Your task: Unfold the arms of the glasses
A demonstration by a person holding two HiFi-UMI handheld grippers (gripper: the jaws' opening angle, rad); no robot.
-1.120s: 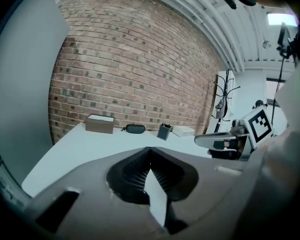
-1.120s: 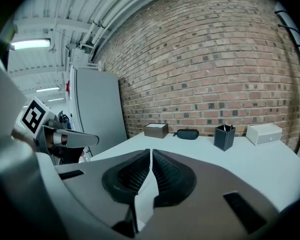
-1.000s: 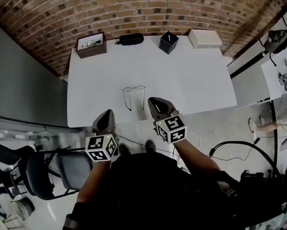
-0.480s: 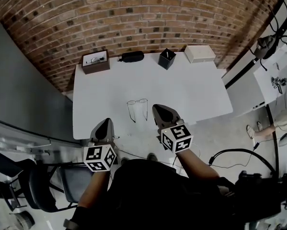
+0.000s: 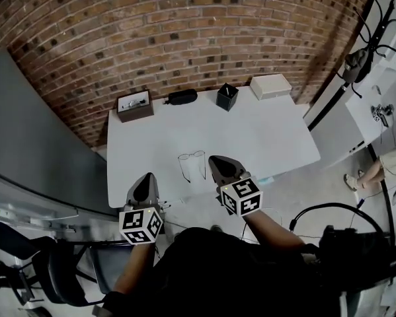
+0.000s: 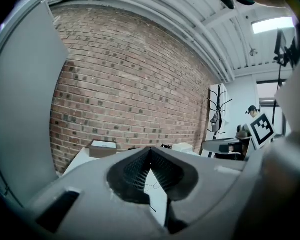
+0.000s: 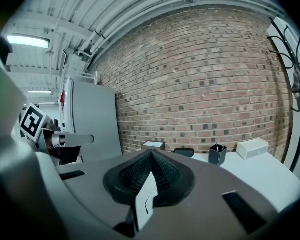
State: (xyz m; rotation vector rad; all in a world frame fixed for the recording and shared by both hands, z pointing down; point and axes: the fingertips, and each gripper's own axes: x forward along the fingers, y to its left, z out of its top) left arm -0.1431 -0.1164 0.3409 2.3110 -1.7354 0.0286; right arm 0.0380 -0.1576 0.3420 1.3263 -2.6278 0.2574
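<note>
The thin-rimmed glasses (image 5: pixel 192 164) lie on the white table (image 5: pixel 264 134) near its front edge, both arms spread and pointing toward me. My left gripper (image 5: pixel 145 181) hovers at the table's front edge, left of the glasses, shut and empty. My right gripper (image 5: pixel 219 162) hangs just right of the glasses, apart from them, also shut with nothing in it. In the left gripper view the glasses (image 6: pixel 151 186) show small below the closed jaws of the left gripper (image 6: pixel 150 152). In the right gripper view the right gripper (image 7: pixel 151 154) points across the table toward the wall, with one arm of the glasses (image 7: pixel 147 203) below it.
Along the table's far edge stand a brown box (image 5: pixel 134 104), a black glasses case (image 5: pixel 181 97), a black pen cup (image 5: pixel 227 97) and a white box (image 5: pixel 271 86), before a brick wall. A grey panel stands left, another table and a person (image 5: pixel 383 167) right.
Both grippers have lifted away from the tabletop, still shut. The glasses lie where they were. The head camera has tipped up, showing more wall.
</note>
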